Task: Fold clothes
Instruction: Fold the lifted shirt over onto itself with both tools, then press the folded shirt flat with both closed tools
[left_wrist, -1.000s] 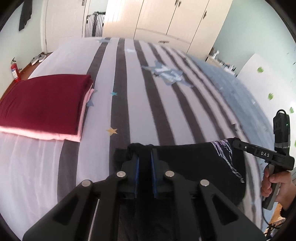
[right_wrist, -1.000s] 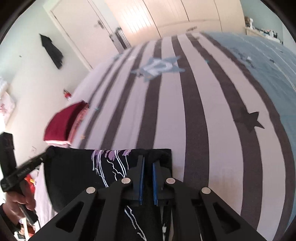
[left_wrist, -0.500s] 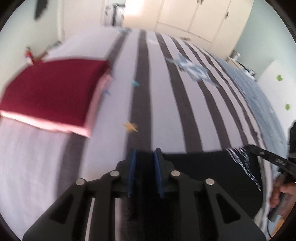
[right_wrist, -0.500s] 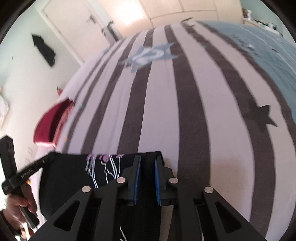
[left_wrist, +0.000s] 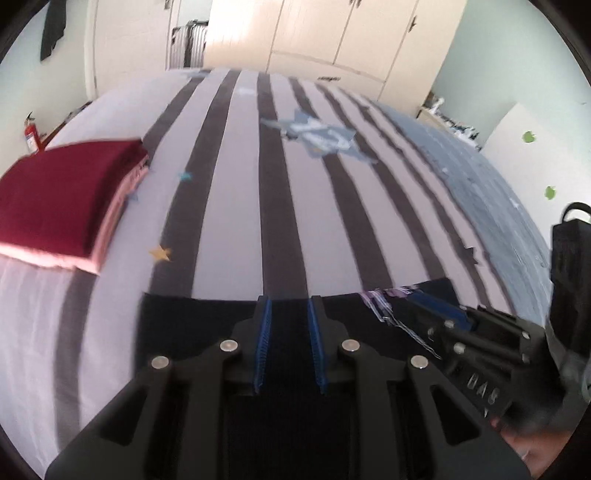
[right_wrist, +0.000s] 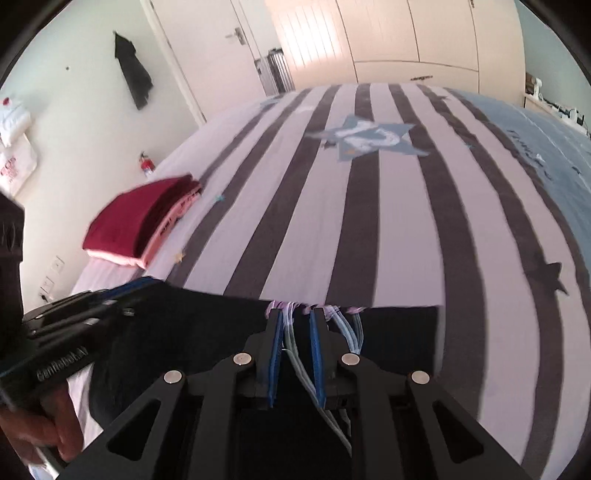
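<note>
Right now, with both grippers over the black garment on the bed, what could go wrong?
1. The left gripper and right gripper look open over the black garment; closing too shallow could catch only the top layer, so the fold may slip apart.
2. The two grippers sit close together, so they might bump.
3. Dragging the garment may wrinkle the striped bedcover.

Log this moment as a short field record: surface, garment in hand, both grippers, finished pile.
surface: striped bedspread
garment: black garment with a pale print, lying flat at the near edge of the bed
left gripper: jaws parted, garment between them
right gripper: jaws parted over the printed part
finished pile: folded red garment on a folded pink garment, far left
</note>
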